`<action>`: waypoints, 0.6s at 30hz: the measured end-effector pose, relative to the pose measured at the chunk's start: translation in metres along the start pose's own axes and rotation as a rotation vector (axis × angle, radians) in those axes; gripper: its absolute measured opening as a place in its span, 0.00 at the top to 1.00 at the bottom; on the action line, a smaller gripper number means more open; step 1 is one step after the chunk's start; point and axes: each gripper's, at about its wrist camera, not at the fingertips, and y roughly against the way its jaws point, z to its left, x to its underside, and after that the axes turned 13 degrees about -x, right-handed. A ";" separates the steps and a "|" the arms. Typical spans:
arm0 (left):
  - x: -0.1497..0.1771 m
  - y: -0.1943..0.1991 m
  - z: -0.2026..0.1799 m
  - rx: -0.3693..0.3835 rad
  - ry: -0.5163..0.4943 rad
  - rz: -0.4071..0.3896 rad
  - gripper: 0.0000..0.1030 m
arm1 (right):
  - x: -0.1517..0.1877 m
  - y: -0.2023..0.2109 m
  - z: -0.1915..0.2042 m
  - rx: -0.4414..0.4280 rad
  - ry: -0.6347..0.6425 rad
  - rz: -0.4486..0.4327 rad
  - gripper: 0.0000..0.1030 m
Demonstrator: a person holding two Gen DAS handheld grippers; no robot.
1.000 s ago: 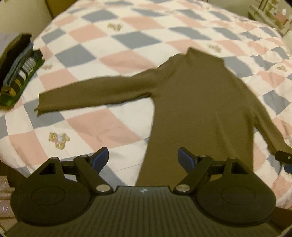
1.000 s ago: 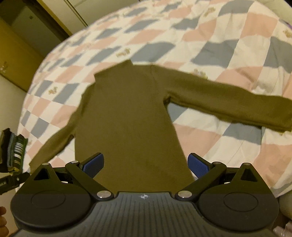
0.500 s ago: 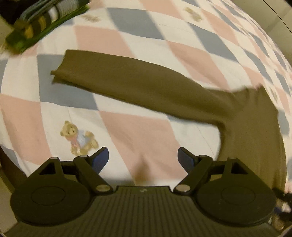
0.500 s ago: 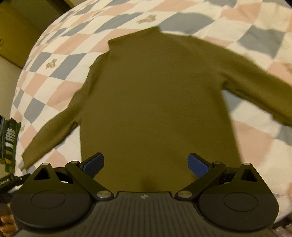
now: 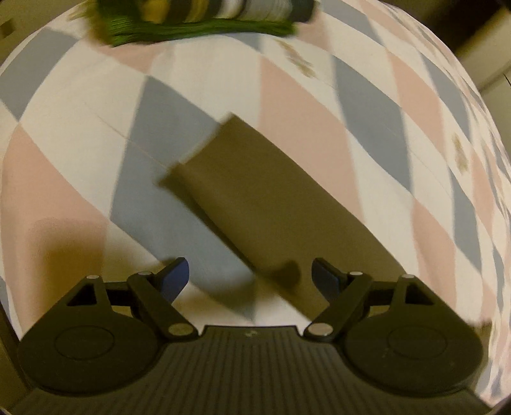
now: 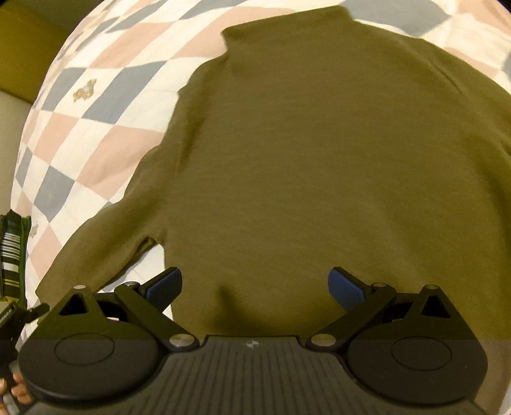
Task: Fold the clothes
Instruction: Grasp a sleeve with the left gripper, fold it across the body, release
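Note:
An olive-brown long-sleeved sweater (image 6: 313, 153) lies flat on a checked quilt, collar at the far end. In the left wrist view only its left sleeve (image 5: 262, 204) shows, running diagonally with the cuff at the far end. My left gripper (image 5: 250, 281) hovers open just above the sleeve, nothing between its blue pads. My right gripper (image 6: 255, 287) is open low over the lower part of the sweater's body, holding nothing. The sweater's hem is hidden under the right gripper.
The quilt (image 5: 80, 134) has pink, grey and white diamonds with small bear prints. A stack of folded clothes with green and striped fabric (image 5: 204, 19) lies beyond the sleeve cuff, also at the left edge (image 6: 12, 255). A hand's fingers (image 6: 14, 388) show at bottom left.
My left gripper has swung left and dropped close over the sleeve near its cuff. My right gripper has moved in and lower over the sweater's body. Both stayed open.

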 end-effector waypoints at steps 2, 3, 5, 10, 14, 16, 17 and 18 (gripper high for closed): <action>-0.008 -0.010 0.007 0.001 0.060 0.005 0.21 | -0.003 -0.003 0.000 0.004 0.004 0.009 0.03; -0.012 -0.014 0.009 0.001 0.090 0.008 0.21 | -0.004 -0.004 -0.002 0.006 0.002 0.013 0.03; -0.018 -0.020 0.011 0.006 0.127 -0.002 0.23 | -0.005 -0.002 -0.009 0.014 -0.011 0.014 0.03; -0.024 -0.008 0.000 0.048 0.133 -0.050 0.97 | -0.005 0.006 -0.034 0.035 -0.056 -0.001 0.03; -0.008 0.055 -0.032 0.230 0.002 -0.162 0.98 | -0.004 0.019 -0.054 0.036 -0.086 -0.024 0.03; 0.015 0.096 -0.061 0.349 -0.126 -0.210 0.98 | -0.006 0.026 -0.064 0.034 -0.099 -0.039 0.03; 0.030 0.118 -0.077 0.411 -0.202 -0.232 0.98 | -0.007 0.031 -0.070 0.031 -0.106 -0.050 0.03; 0.051 0.138 -0.094 0.479 -0.289 -0.248 0.98 | -0.008 0.037 -0.075 0.027 -0.112 -0.062 0.03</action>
